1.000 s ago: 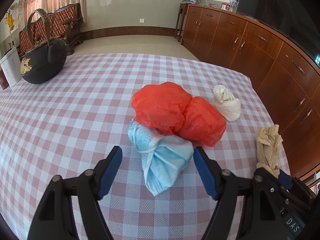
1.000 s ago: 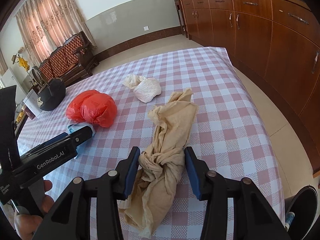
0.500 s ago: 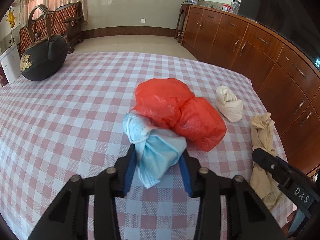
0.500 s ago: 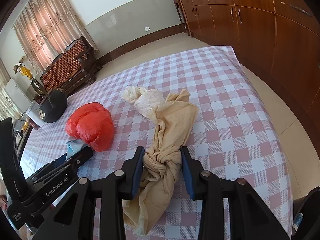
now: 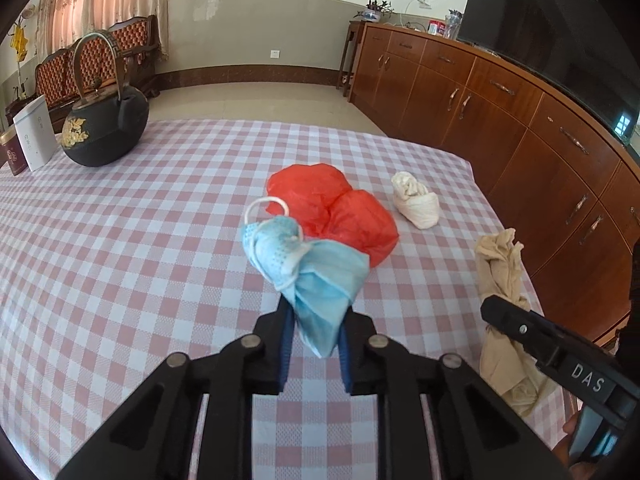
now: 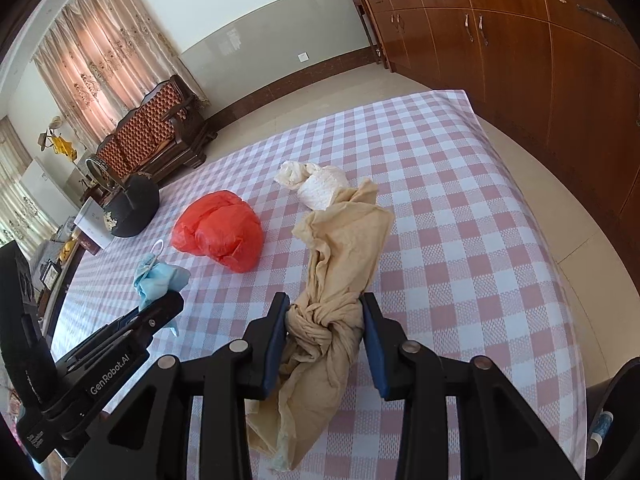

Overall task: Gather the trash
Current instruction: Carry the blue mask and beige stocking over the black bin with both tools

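My left gripper (image 5: pixel 314 322) is shut on a crumpled blue face mask (image 5: pixel 310 268) and holds it above the checked tablecloth; the mask also shows in the right wrist view (image 6: pixel 158 278). My right gripper (image 6: pixel 325 326) is shut on a knotted beige plastic bag (image 6: pixel 340 264), lifted off the table; the bag also shows in the left wrist view (image 5: pixel 500 272). A red plastic bag (image 5: pixel 334 208) (image 6: pixel 220 230) and a small white knotted bag (image 5: pixel 416 200) (image 6: pixel 316 184) lie on the table beyond.
A black cast-iron teapot (image 5: pixel 106 124) and a white box (image 5: pixel 34 132) stand at the table's far left. Wooden cabinets (image 5: pixel 520 120) run along the right past the table edge (image 6: pixel 560 272). A dark bin rim (image 6: pixel 616 408) shows at the lower right.
My left gripper closed on the blue mask and lifted it. My right gripper tightened on the beige bag and raised it off the table.
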{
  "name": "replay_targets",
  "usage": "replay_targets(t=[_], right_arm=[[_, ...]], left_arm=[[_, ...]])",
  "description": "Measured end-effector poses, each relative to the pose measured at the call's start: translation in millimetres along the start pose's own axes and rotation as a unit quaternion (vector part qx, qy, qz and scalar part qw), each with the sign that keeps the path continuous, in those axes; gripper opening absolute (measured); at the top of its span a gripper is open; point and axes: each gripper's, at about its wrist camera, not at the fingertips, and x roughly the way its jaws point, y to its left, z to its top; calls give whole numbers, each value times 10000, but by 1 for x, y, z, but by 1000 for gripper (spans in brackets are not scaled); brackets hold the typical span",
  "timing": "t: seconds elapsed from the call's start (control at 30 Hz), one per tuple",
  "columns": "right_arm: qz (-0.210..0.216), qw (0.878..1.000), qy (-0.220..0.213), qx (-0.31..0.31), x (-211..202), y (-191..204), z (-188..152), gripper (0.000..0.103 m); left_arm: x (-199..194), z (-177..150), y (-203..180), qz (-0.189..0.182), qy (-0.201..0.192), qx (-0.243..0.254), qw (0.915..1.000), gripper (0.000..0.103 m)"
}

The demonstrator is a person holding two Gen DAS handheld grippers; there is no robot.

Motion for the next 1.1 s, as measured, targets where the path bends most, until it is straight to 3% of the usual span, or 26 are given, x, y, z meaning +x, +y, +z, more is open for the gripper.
replay_targets(t=[0.57,0.83,1.1], right_arm=[[17,10000,-56,59,-76,-15,-52,38],[-199,9985,-319,394,-123,-55,-62,39],[-585,9919,-575,966,-170,-119,-81,39]], left_arm=[[-67,-47,-42,-505,-34,229,9985,21],[-76,-54,-98,-931,6,607,9938,21],[-75,-70,-173,-1512,248,1114,9819,21]])
